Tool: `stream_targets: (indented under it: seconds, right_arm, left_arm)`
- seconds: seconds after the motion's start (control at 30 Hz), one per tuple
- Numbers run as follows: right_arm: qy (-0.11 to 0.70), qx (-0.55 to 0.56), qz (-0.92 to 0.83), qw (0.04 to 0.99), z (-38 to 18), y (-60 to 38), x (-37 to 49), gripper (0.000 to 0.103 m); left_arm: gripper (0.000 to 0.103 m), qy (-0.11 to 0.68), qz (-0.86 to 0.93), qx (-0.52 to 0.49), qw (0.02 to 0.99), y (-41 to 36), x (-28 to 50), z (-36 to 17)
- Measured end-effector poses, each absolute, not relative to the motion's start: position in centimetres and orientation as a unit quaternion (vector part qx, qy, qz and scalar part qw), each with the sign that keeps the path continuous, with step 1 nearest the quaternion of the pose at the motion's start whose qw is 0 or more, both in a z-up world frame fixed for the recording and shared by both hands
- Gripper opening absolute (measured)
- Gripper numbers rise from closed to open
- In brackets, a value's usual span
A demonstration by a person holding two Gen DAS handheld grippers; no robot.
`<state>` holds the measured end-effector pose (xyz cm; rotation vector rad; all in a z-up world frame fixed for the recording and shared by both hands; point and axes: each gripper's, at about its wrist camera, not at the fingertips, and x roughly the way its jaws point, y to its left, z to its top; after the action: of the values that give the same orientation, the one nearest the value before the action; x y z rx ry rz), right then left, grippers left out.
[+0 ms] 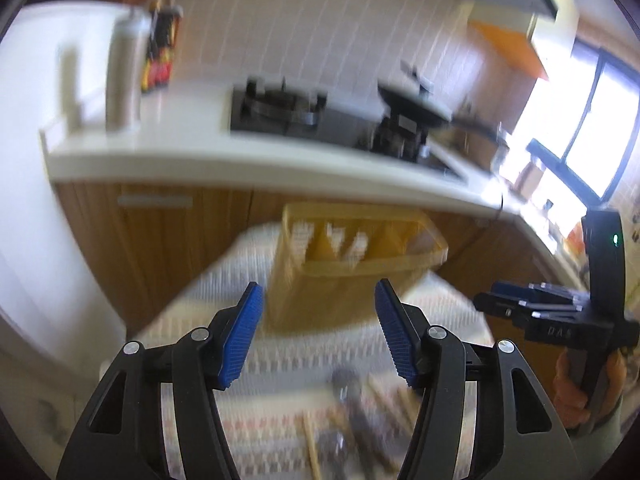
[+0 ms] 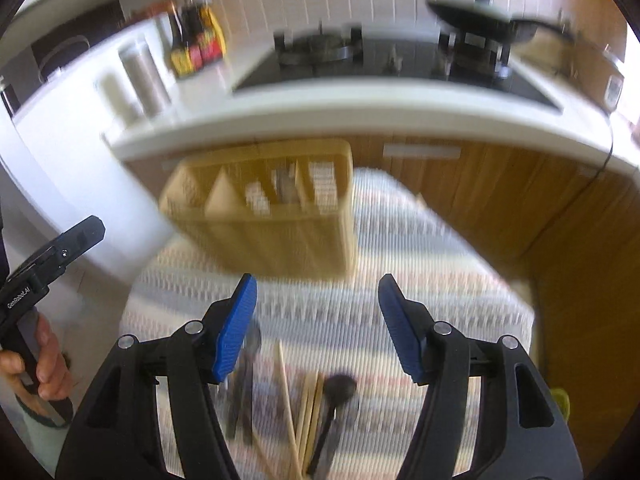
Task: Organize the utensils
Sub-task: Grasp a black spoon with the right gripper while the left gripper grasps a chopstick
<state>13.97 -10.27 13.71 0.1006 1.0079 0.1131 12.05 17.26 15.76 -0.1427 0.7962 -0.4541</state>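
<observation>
Woven patterned cloth [image 2: 400,280], yellow plastic organizer [image 2: 272,216], wooden chopsticks [image 2: 304,408]

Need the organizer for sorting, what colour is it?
Yellow; the organizer shows best in the right wrist view.

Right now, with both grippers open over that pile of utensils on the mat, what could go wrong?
1. The chopsticks and dark spoon lie bunched together, so the right gripper may well pinch several at once.
2. The yellow caddy is light-looking with narrow compartments; a tilted drop could miss or nudge it.
3. The left gripper is close by, so the two might collide.
</observation>
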Motion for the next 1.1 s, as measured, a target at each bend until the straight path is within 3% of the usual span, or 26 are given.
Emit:
stream_targets:
  seconds: [0.2,0.33,0.6,0.83,1.1]
  right_arm:
    - [0.567,0.059,0.062,0.819,9.2,-10.8,12.2,0.053]
    - [0.609,0.077,0.083,0.785,6.3,-10.8,10.7,0.037]
    - [0.651,0.096,0.081,0.748,2.1,-10.6,10.7,0.034]
    - [0.666,0.089,0.07,0.737,0.2,-10.0,11.7,0.03]
    - [0.678,0.065,0.059,0.73,-1.5,-8.6,11.7,0.021]
  left_arm:
    - [0.055,0.464,-0.212,-0.019,0.86,16.3,11.0,11.1]
    - [0.048,0.512,-0.224,-0.003,0.829,15.6,10.3,7.6]
    - [0.042,0.57,-0.232,0.024,0.788,14.6,9.6,2.9]
    - [0.035,0.588,-0.231,0.034,0.774,14.3,9.7,1.2]
    - [0.034,0.594,-0.228,0.056,0.77,12.6,9.9,0.9]
